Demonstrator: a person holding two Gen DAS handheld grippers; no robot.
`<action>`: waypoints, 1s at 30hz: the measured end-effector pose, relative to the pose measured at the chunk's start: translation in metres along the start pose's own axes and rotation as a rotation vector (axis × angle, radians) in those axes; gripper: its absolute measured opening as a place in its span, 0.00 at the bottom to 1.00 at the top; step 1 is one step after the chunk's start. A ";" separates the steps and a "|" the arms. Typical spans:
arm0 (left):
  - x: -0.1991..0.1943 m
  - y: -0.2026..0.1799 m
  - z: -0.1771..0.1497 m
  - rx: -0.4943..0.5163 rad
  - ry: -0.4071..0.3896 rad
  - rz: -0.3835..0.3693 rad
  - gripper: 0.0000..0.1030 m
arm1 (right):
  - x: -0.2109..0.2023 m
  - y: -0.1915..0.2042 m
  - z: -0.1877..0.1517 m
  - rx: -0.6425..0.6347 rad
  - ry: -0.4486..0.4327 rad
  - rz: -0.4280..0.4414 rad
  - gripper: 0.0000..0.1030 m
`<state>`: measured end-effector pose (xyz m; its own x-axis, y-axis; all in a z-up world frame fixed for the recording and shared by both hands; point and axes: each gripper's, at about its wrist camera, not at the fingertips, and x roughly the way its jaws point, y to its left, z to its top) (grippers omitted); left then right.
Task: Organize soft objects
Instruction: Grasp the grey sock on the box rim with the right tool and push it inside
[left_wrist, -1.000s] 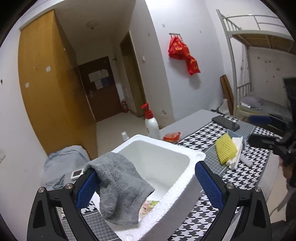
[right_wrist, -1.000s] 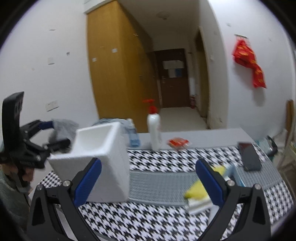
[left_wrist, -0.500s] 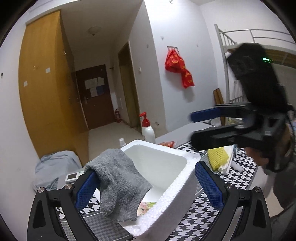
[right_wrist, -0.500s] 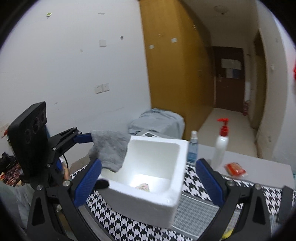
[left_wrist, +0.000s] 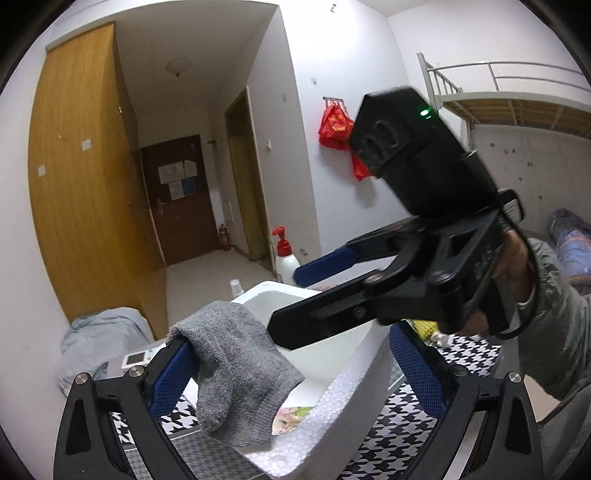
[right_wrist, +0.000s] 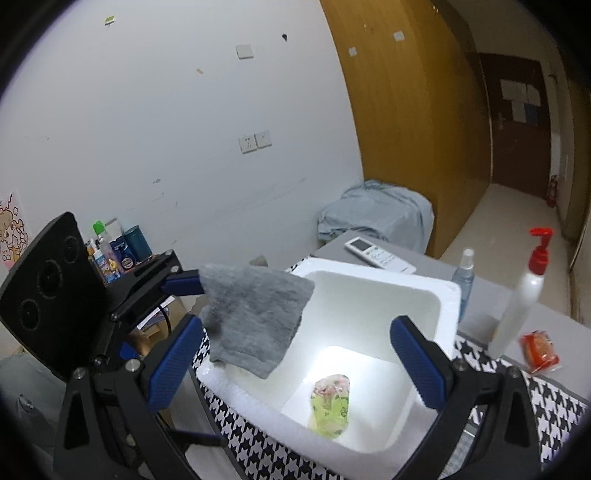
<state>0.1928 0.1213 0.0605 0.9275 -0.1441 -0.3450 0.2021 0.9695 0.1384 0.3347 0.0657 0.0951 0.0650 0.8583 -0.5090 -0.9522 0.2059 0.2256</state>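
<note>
A grey cloth (left_wrist: 236, 369) hangs draped over the left finger of my left gripper (left_wrist: 291, 343), whose jaws stand wide apart, so nothing pinches it. It dangles over the near rim of a white foam box (left_wrist: 343, 398). My right gripper (left_wrist: 284, 302), held by a hand, reaches in from the right with its tips just beside the cloth. In the right wrist view, my right gripper (right_wrist: 297, 325) is open above the box (right_wrist: 373, 273), with the cloth (right_wrist: 255, 317) at its left finger. A green and pink packet (right_wrist: 330, 404) lies on the box floor.
A small spray bottle (right_wrist: 463, 280), a white pump bottle with a red top (right_wrist: 524, 295) and a red packet (right_wrist: 539, 350) stand behind the box. A remote (right_wrist: 376, 254) lies at the back. A yellow sponge (left_wrist: 424, 326) sits on the houndstooth cloth (right_wrist: 554, 413).
My right gripper has swung from the right side of the table to above the foam box, close to the cloth. The left gripper stays over the box with the cloth draped on it.
</note>
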 end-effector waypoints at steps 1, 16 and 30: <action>0.000 0.001 0.000 0.000 0.001 -0.005 0.97 | 0.003 -0.001 0.001 0.004 0.009 0.016 1.00; 0.001 0.002 0.000 0.018 -0.004 -0.036 0.97 | 0.035 0.010 0.007 -0.034 0.090 0.136 0.81; -0.004 0.013 0.001 0.009 -0.006 0.023 0.97 | 0.042 -0.022 0.008 0.024 0.130 -0.347 0.48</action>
<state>0.1915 0.1342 0.0645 0.9339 -0.1232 -0.3357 0.1837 0.9707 0.1547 0.3606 0.1011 0.0756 0.3426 0.6693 -0.6593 -0.8727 0.4865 0.0403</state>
